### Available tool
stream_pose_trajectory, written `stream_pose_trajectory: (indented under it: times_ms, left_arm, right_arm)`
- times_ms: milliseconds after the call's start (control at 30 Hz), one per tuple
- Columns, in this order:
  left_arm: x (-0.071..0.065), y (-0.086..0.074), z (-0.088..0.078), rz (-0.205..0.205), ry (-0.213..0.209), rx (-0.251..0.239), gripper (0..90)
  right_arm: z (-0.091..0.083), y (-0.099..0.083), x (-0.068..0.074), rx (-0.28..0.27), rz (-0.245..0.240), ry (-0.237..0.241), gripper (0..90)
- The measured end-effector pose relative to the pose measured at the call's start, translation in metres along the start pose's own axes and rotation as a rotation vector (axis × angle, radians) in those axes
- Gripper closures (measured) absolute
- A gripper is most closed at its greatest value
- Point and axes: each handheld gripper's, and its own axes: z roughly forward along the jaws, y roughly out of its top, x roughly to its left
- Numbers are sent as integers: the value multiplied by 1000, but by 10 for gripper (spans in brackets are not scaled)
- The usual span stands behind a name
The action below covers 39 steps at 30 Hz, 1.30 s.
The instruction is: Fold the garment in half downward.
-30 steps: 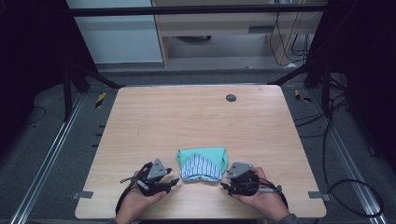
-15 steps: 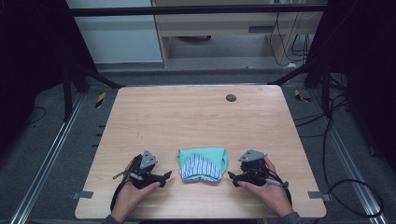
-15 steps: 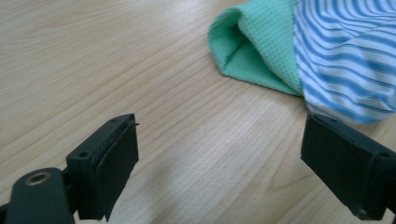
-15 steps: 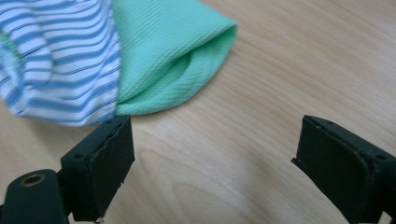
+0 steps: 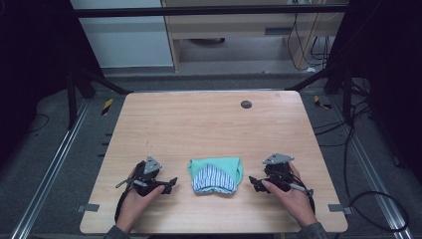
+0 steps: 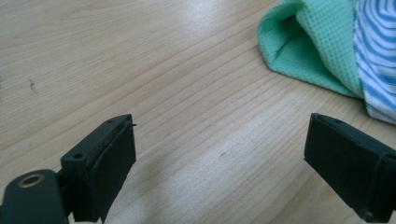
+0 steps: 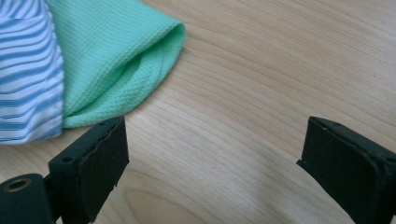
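Observation:
A folded cloth (image 5: 215, 174), mint green with a blue-and-white striped part, lies flat near the front middle of the wooden table (image 5: 209, 124). My left gripper (image 5: 170, 184) rests to its left, a short gap away, pointing at it. Its jaws have just been opening and stand open over bare wood (image 6: 222, 140), with the cloth (image 6: 322, 51) beyond them at upper right. My right gripper (image 5: 254, 183) sits to the cloth's right, also pointing at it. Its jaws have just been opening too and are open with nothing between them (image 7: 215, 140); the cloth (image 7: 107, 51) lies at upper left.
A small dark round mark (image 5: 246, 104) sits near the table's far edge. Metal rails (image 5: 54, 164) run along the floor at both sides, and cables (image 5: 368, 199) trail at the right. A shelf unit (image 5: 239, 35) stands beyond the table.
Both grippers have drawn away from the cloth's sides, left one leftward and right one rightward. The cloth stays in place.

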Motion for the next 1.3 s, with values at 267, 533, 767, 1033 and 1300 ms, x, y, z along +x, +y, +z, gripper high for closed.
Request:
stream_pose_trajectory:
  times_ms: [267, 533, 767, 1033, 1300]
  left_arm:
    - [13, 9, 9, 51, -18, 34, 56]
    - [37, 16, 19, 30, -2, 75, 53]
    - [53, 14, 25, -15, 27, 76, 53]
    - [64, 17, 29, -36, 52, 71, 54]
    - [73, 14, 33, -68, 74, 63, 48]
  right_arm:
    - [6, 1, -16, 12, 20, -12, 70]
    - [17, 3, -34, 27, 68, -23, 73]
    - [20, 6, -47, 18, 104, -45, 77]
    - [26, 11, -60, 2, 132, -58, 93]
    - [32, 9, -71, -21, 170, -90, 94]
